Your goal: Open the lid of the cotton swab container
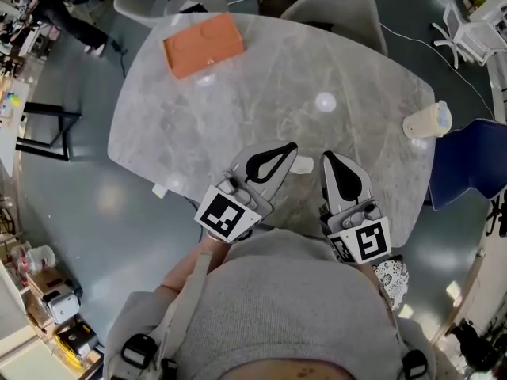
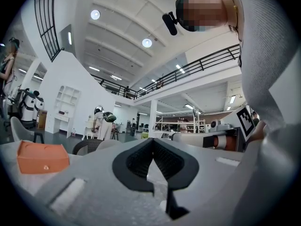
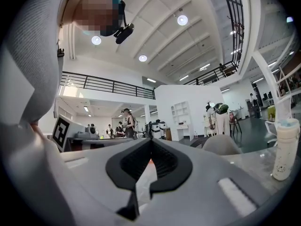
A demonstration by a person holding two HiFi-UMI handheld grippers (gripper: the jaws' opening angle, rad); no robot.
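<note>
My left gripper (image 1: 285, 150) and right gripper (image 1: 331, 161) are both pressed together on nothing, at the 6 o'clock edge of the grey marble-patterned table (image 1: 261, 93). The pale cylindrical tub with a light lid (image 1: 426, 121), which I take for the cotton swab container, stands untouched at 3 o'clock. Its lid looks on, so all the opening remains.

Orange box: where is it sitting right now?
In the head view, the orange box lies at the far left corner of the table, well beyond the left hand-held gripper.
</note>
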